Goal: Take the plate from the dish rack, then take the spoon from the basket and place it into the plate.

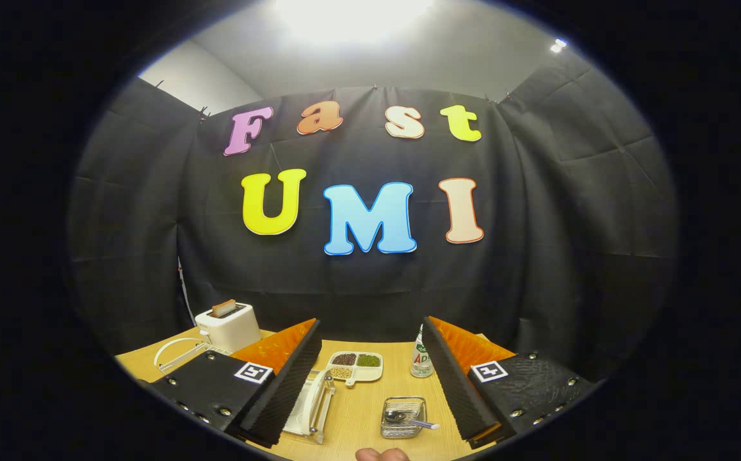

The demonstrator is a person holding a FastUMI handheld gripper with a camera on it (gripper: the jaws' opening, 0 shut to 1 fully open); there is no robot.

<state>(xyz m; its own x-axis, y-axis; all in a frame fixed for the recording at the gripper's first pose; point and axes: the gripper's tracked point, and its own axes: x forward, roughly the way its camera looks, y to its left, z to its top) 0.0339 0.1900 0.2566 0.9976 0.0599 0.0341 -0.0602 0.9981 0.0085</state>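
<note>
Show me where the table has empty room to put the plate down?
Bare wood lies between the open gripper fingers, bordered by the seed tray, bottle and spoon basket. It is crowded around the dish rack and toaster.

Matt wood-grain table (360, 410); glossy white plastic toaster (229, 326); wire-mesh metal basket (403, 417) with shiny metal spoon (398, 416); ribbed finger pads (293, 378).

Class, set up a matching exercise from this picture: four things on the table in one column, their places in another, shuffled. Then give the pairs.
1. white toaster
2. small wire basket
3. white plate
4. white divided tray

A. upright in the clear dish rack
B. holds beans and grains
C. holds a spoon
D. has toast sticking up

Pairs: 1-D, 2-C, 3-A, 4-B. The gripper fingers are open, holding nothing.
</note>
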